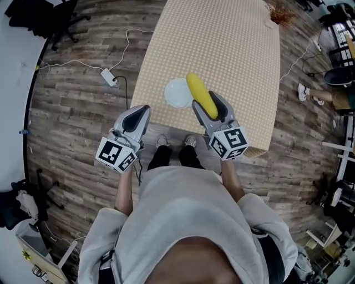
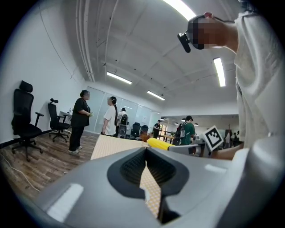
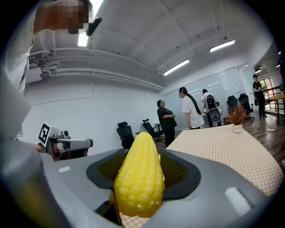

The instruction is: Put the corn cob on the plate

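A yellow corn cob (image 1: 201, 95) is clamped in my right gripper (image 1: 209, 108), raised above the near edge of the table, its tip reaching over the white plate (image 1: 177, 92). In the right gripper view the corn cob (image 3: 139, 176) fills the space between the jaws and points forward. The plate lies on the checked tablecloth near the front edge, just left of the cob. My left gripper (image 1: 135, 120) hangs off the table's front left corner, shut with nothing in it; the left gripper view shows its jaws (image 2: 147, 178) closed and the corn cob (image 2: 159, 144) beyond.
The long table (image 1: 222, 50) with beige checked cloth stretches away; a small dried plant (image 1: 281, 14) stands at its far right corner. A power strip and cables (image 1: 109, 77) lie on the wooden floor to the left. Office chairs and several people stand further off.
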{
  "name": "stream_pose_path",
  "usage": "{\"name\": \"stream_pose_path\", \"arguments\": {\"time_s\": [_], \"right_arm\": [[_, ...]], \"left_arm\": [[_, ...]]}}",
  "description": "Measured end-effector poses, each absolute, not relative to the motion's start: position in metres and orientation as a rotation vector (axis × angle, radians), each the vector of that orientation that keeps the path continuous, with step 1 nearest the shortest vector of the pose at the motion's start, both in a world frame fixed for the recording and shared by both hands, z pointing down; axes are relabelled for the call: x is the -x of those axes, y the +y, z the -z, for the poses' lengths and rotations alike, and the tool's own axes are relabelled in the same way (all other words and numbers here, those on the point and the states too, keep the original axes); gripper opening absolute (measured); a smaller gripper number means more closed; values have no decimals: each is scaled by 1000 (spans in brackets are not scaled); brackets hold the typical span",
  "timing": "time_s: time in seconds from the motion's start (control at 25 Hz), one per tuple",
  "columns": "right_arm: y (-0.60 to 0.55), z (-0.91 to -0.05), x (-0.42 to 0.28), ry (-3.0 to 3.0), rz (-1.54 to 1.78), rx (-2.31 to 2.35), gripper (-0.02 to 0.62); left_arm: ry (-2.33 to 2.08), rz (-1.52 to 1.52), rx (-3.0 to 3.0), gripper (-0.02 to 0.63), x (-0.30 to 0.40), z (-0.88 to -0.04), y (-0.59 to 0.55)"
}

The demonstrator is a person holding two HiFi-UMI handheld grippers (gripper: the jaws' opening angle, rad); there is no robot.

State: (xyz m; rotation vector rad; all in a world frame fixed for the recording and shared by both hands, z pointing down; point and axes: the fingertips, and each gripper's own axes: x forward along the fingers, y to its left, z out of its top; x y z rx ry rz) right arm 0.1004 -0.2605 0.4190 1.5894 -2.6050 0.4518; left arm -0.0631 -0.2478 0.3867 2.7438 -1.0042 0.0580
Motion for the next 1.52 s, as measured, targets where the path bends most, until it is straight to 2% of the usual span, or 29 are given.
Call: {"name": "stream_pose_path", "arguments": {"time_s": [0.92,1.52], "right_arm": [[-244,-593,-90,-2365,-720,-1473,256],[-320,-637,-69,-2362,-680,-1366,256]], "left_arm": [[-873,-184,-2609,8,53,-493,-256],[-937,-209,-2538,8,74,-502,-256]]}}
